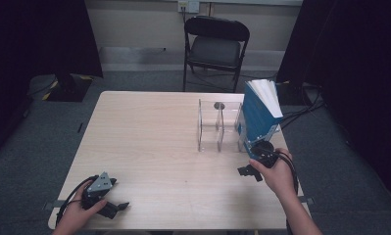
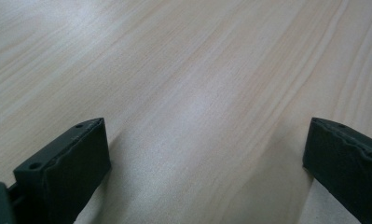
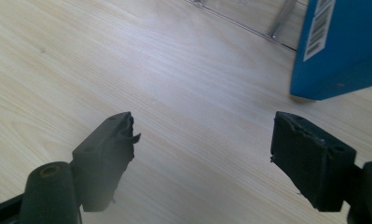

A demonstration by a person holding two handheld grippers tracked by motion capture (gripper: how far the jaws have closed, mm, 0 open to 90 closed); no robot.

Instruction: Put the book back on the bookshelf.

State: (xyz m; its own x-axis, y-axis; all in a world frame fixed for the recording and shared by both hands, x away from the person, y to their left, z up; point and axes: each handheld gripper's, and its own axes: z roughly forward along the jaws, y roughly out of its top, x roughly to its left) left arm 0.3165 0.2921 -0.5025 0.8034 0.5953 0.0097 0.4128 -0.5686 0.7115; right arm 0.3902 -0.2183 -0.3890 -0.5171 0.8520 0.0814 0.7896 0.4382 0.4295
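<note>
While my right claw [image 1: 249, 171] hangs with jaws spread wide and nothing between them, the book [image 1: 259, 115] stands just beyond it, at the right end of the clear rack [image 1: 217, 128] near the table's [image 1: 144, 137] far right edge.

Item: book, one. Blue cover, white page block on top, barcode label on the face toward my right claw [image 3: 202, 140]. It leans, top tilted to the right, lower corner [image 3: 314, 91] on the wood just ahead of my right jaw. I cannot tell whether it sits in the rack's end slot or leans against the outside of it.

Handling, as I judge it: a thick paperback, moderately heavy for a claw, stiff across the spine but loose at the fore edge, where pages would fan and slide. Cover looks glossy, so likely slippery. Best hold is across the closed thickness near the spine, low down, squeezing both covers together. A grip at one corner would let it swing.

Item: rack, one. Transparent dividers, empty slots visible, probably light and prone to shifting if the book is pushed against it.

Item: left claw [image 1: 107, 203], one. Jaws apart [image 2: 202, 154], empty, resting low over bare wood at the near left corner, well apart from the book.

Item: chair [image 1: 216, 46], one, behind the table.
</note>
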